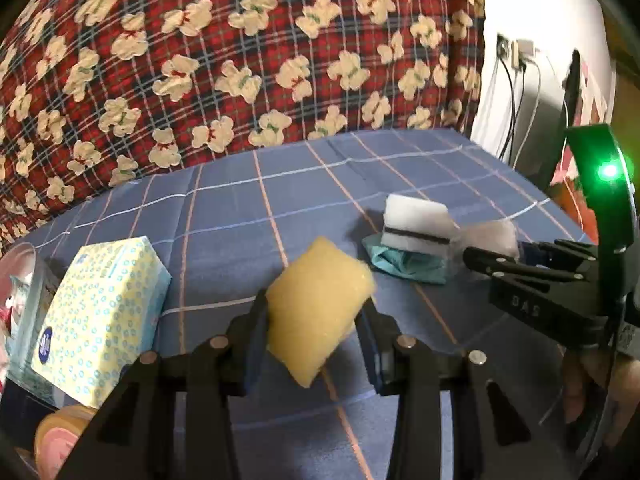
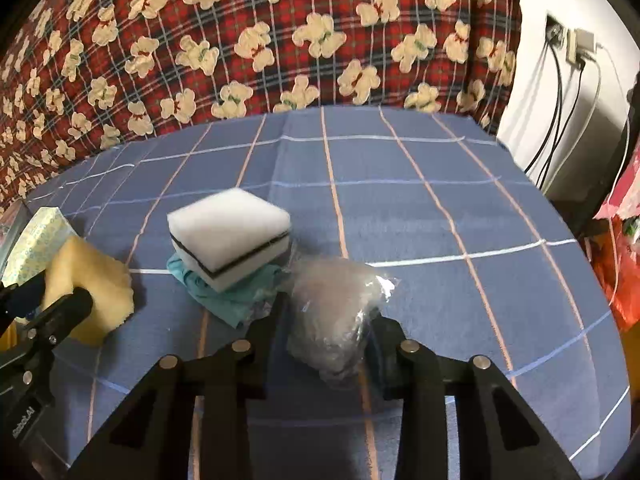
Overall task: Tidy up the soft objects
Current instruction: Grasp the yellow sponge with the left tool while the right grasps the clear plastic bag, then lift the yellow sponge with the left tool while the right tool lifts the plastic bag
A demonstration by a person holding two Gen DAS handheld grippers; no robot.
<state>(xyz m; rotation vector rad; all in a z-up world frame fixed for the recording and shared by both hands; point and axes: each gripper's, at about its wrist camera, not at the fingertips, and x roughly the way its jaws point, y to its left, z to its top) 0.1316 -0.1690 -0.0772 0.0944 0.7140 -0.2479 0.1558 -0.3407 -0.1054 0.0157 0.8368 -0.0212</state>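
My left gripper (image 1: 316, 312) is shut on a yellow sponge (image 1: 316, 304) and holds it above the blue checked cloth (image 1: 248, 216); the sponge also shows in the right wrist view (image 2: 92, 284). My right gripper (image 2: 330, 324) is shut on a clear plastic bag of greyish soft stuff (image 2: 336, 316), seen in the left wrist view too (image 1: 490, 236). A white sponge with a dark stripe (image 2: 230, 236) lies on a crumpled teal cloth (image 2: 224, 296), just left of the right gripper (image 1: 492, 256). The same white sponge (image 1: 416, 220) and teal cloth (image 1: 400, 264) show in the left view.
A tissue pack with blue rings (image 1: 100, 320) lies at the left, by a clear container (image 1: 20, 280) and a roll of tape (image 1: 60, 436). A red plaid bear-print cushion (image 2: 260, 40) rises behind. Wall cables (image 2: 560, 100) and a red bag (image 2: 620, 260) are at the right.
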